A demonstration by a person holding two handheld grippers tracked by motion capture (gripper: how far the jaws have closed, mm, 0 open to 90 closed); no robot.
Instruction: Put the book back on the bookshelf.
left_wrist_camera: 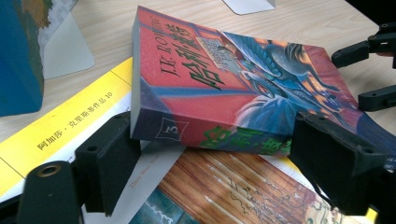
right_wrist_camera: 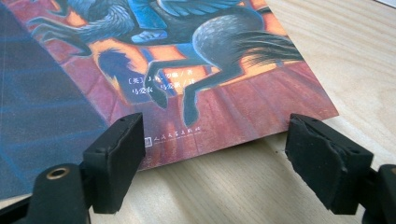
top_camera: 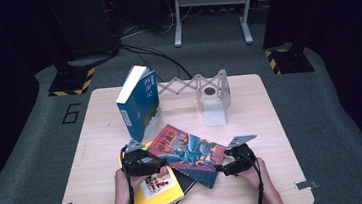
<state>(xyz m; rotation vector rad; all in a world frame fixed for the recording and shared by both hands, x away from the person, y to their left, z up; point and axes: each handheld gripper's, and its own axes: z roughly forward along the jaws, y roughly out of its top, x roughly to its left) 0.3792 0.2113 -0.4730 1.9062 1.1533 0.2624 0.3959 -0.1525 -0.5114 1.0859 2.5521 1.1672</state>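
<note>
While both tongs (top_camera: pixel 142 162) (top_camera: pixel 224 167) gape open flanking red paperback (top_camera: pixel 190 153): thick, heavyish, glossy; best gripped at spine.

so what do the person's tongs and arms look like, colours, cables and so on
Both the left tongs and the right tongs are black, each topped by a grey three-cornered plate and trailing a black cable along the forearm. Their jaws are blocky black pads with a rough face, mounted on arms with a brass-ringed hole. No sleeves are visible on the forearms.
</note>
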